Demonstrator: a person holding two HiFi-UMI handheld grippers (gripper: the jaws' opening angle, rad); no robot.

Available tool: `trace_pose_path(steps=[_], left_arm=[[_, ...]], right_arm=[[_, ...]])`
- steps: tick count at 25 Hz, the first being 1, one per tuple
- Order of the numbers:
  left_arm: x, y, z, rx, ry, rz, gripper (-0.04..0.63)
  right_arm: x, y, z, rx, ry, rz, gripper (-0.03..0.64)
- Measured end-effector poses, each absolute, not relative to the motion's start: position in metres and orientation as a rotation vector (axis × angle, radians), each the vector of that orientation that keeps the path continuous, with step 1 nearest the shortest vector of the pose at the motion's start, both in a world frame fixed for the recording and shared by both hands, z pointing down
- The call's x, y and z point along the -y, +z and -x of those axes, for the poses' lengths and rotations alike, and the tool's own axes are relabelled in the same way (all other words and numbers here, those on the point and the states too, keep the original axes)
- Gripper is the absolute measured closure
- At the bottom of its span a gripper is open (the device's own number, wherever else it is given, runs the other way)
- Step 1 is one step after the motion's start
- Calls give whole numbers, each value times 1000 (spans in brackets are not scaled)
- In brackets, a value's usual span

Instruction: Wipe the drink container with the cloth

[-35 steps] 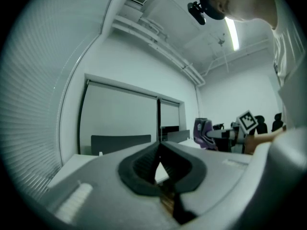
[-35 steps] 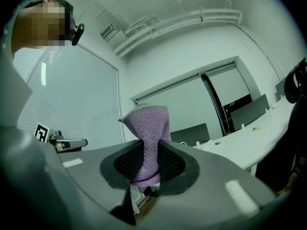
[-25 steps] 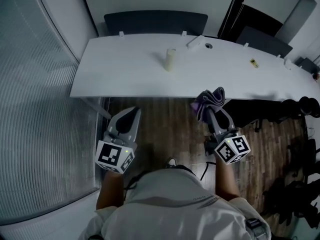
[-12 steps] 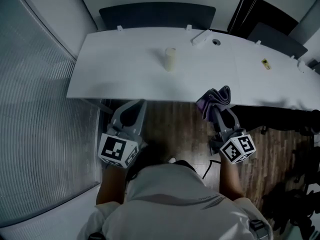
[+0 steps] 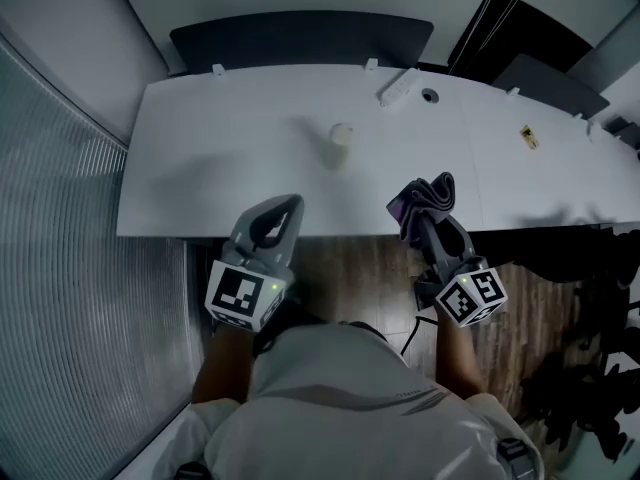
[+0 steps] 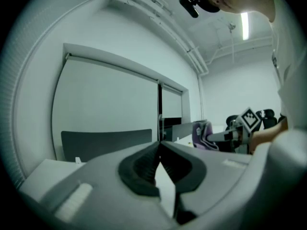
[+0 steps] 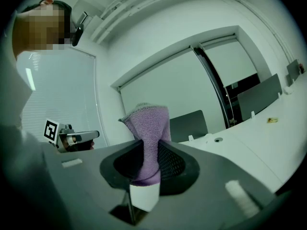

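the drink container (image 5: 341,145) is seen as a small, pale cream cylinder, stood upright on the white table (image 5: 200,178), with a slightly lighter top. finer detail is too small to be made out. it is placed about midway across the tabletop's depth, well apart from both grippers and beyond the gap between them. one drink container is counted.

the cloth (image 5: 427,196) is lilac and terry-like, bunched into folds. it is clamped in the right gripper (image 5: 418,218). in the right gripper view it is shown pinched between the dark ribbed pads (image 7: 170,164), with a tuft standing up above them. it is held over the near edge of the table, to the right of the container and apart from it. one cloth is counted.

the left gripper (image 5: 287,204) is held over the same near edge. in the left gripper view its jaws are shown pressed together with nothing between them. two grippers are counted, each carried in a hand and each fitted with one marker cube, left (image 5: 242,300) and right (image 5: 470,296).

farther back on the table, one white power strip (image 5: 397,86) and one round cable hole (image 5: 431,96) are seen just beside each other, and one small yellow item (image 5: 527,136) is seen toward the right end. one dark panel (image 5: 300,38) is set behind the far edge. a dark wood floor (image 5: 345,268) is seen below the table, and a ribbed glass wall (image 5: 60,268) at the left.
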State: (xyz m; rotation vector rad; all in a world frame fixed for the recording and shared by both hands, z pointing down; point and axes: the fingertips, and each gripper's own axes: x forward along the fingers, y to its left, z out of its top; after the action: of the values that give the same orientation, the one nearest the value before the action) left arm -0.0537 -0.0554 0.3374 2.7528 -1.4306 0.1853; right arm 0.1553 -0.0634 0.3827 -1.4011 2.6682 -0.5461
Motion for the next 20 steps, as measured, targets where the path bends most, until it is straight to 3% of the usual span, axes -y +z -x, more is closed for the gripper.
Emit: trace_pose_path(steps=[12,20], left_arm=[[172,365,95,1099,301,-2868,592],[211,393,63,943,505,-2896,591]], right_arm=[[156,401,-83,-2623,-616,1586,529],[169,435,-81,-2636,-766,1562,529]])
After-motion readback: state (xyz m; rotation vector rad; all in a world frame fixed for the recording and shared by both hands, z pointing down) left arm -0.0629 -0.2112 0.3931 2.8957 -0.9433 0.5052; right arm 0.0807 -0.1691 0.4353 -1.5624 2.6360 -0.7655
